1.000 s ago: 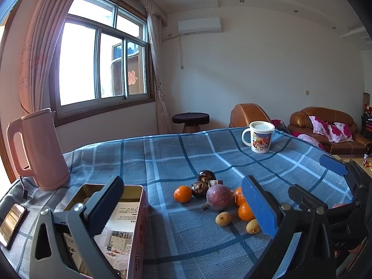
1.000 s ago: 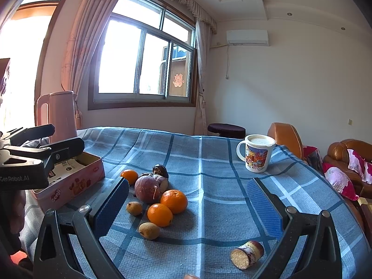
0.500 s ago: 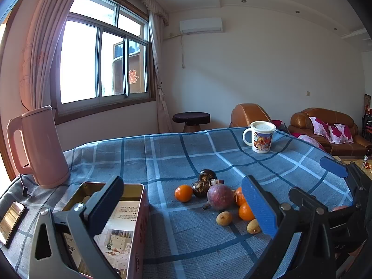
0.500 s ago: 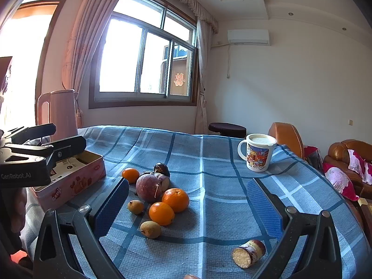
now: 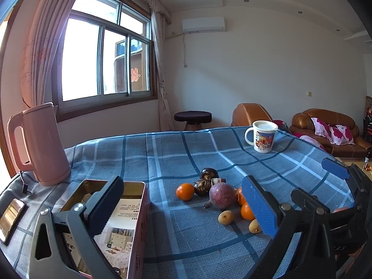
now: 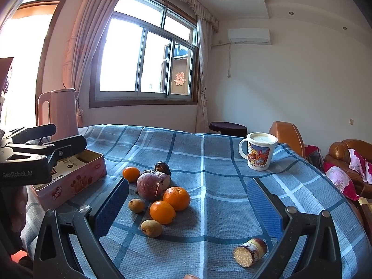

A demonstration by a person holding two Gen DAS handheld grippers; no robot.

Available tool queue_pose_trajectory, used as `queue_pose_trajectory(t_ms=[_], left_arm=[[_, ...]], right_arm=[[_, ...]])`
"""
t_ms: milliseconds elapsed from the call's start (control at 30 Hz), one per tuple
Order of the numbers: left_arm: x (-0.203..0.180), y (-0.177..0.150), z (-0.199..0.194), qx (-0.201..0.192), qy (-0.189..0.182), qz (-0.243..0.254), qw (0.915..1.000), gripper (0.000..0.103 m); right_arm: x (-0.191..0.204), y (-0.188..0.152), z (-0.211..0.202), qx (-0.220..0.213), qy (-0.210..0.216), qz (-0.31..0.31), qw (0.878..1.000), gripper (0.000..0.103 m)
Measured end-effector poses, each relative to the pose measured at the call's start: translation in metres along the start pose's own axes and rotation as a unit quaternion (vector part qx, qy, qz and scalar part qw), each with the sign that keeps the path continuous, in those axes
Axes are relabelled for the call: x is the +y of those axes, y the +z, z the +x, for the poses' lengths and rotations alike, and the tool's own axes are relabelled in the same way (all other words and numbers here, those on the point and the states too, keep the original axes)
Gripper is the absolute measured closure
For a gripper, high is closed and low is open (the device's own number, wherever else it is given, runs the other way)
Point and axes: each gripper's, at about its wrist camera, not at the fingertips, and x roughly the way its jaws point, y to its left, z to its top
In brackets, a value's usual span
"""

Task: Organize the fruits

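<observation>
A cluster of fruit lies mid-table on the blue plaid cloth: a purple round fruit (image 6: 148,186), three oranges (image 6: 176,198), two small tan fruits (image 6: 151,227), and dark wrinkled fruits (image 6: 162,167). The purple fruit (image 5: 222,195) and one orange (image 5: 185,191) also show in the left wrist view. A cut sweet-potato piece (image 6: 250,252) lies apart at the front right. An open pink tin (image 5: 130,211) stands to the left of the fruit. My left gripper (image 5: 183,207) is open and empty over the tin's right side. My right gripper (image 6: 188,209) is open and empty just before the fruit.
A pink kettle (image 5: 38,144) stands at the table's back left. A printed mug (image 6: 258,151) stands at the back right. A phone (image 5: 10,218) lies at the left edge. Brown sofas (image 5: 325,127) and a stool (image 5: 193,118) stand beyond the table.
Both views have shifted slightly; the fruit sits a touch closer and higher in the right wrist view. Both grippers stay open and empty.
</observation>
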Motion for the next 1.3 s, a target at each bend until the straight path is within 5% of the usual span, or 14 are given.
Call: queue_pose_trajectory(t_ms=[433, 667, 1000, 1167, 1300], left_arm=[[-0.008, -0.009, 0.015, 0.026, -0.008, -0.002, 0.9996, 0.000], [-0.027, -0.020, 0.028, 0.069, -0.050, 0.005, 0.9963, 0.000], [-0.062, -0.039, 0.050, 0.147, -0.118, 0.013, 0.9820, 0.001], [-0.075, -0.046, 0.065, 0.187, -0.137, 0.016, 0.9726, 0.013], [-0.076, -0.049, 0.076, 0.215, -0.153, 0.007, 0.9645, 0.020]], right_arm=[[-0.016, -0.009, -0.002, 0.008, -0.020, 0.000, 1.000, 0.001], [-0.039, -0.030, -0.004, 0.030, -0.044, -0.003, 0.999, 0.001], [-0.069, -0.055, 0.005, 0.075, -0.058, 0.020, 0.995, 0.001], [-0.073, -0.058, 0.009, 0.089, -0.048, 0.030, 0.994, 0.002], [-0.074, -0.058, 0.017, 0.113, -0.047, 0.030, 0.992, 0.015]])
